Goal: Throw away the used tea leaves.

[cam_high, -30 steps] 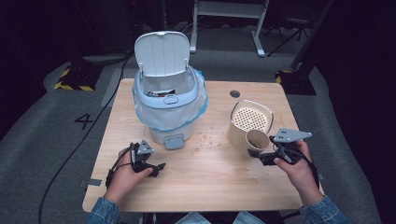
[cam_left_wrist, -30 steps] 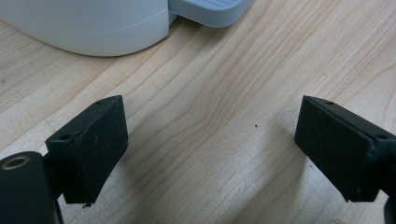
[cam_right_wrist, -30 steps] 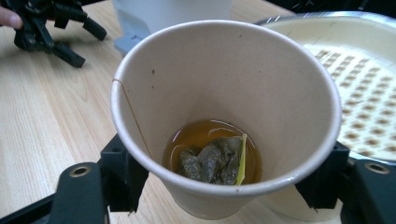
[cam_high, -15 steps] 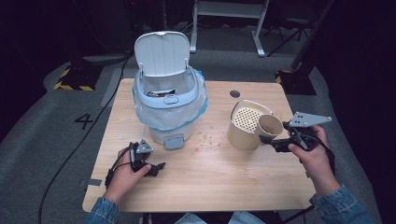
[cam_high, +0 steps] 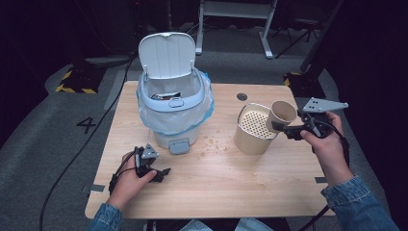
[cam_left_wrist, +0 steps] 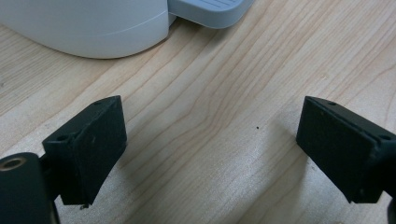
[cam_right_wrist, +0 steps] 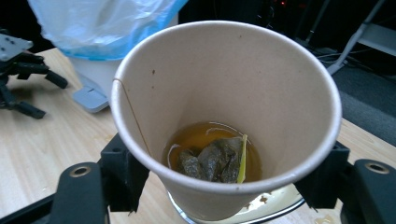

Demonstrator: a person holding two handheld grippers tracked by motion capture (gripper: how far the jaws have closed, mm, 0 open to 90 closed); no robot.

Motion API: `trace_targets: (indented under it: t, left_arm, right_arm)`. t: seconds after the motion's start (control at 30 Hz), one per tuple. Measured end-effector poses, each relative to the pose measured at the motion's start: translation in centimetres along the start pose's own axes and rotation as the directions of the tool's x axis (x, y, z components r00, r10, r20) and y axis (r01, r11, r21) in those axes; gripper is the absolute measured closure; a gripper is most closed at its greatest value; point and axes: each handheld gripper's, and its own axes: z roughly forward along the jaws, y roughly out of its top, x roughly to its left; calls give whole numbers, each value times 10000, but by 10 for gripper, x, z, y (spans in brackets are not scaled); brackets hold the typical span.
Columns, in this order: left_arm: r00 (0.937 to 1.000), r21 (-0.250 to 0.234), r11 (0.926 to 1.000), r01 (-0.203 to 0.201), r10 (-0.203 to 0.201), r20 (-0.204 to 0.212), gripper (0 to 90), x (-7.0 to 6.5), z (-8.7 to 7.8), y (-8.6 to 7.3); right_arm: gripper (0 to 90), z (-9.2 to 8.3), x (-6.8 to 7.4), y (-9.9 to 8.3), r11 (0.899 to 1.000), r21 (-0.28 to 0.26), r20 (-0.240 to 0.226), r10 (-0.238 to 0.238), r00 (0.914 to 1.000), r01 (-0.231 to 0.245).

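Right gripper (cam_high: 288, 129) pinches a paper cup (cam_high: 281, 114) holding a tea bag (cam_right_wrist: 212, 159) in amber liquid, tilted beside the beige strainer canister (cam_high: 254, 129). Left gripper (cam_high: 161, 173) rests spread on the table (cam_high: 231, 187), near the lidded bin (cam_high: 174, 103).

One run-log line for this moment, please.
right tongs: gripping paper cup with tea bag, beside strainer pot | left tongs: open, on table

The right hand-held gripper (cam_high: 284, 129) has lifted the paper cup (cam_high: 281, 115) off the desk (cam_high: 269, 192). The cup, previously standing in front of the strainer container (cam_high: 254, 129), is now held raised at that container's right rim.
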Motion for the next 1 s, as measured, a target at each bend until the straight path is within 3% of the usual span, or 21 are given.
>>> trace_targets:
  t: [0.33,0.63,0.83,1.0]
  left_arm:
    - [10000,43,10000,-52,51,42,73,1,1,1]
    - [10000,33,10000,-35,35,23,70,1,2,2]
    - [10000,31,10000,-35,34,21,70,1,2,2]
    - [10000,32,10000,-34,34,22,70,1,2,2]
  right_arm:
    - [301,23,-24,5,9990,334,380,276,9989,-288]
    - [301,44,-44,2,9975,707,793,28,9968,-84]
    - [302,53,-47,1,9883,1208,1337,-1094,9850,933]
    - [305,56,-46,3,9670,1702,1803,-2199,9587,1898]
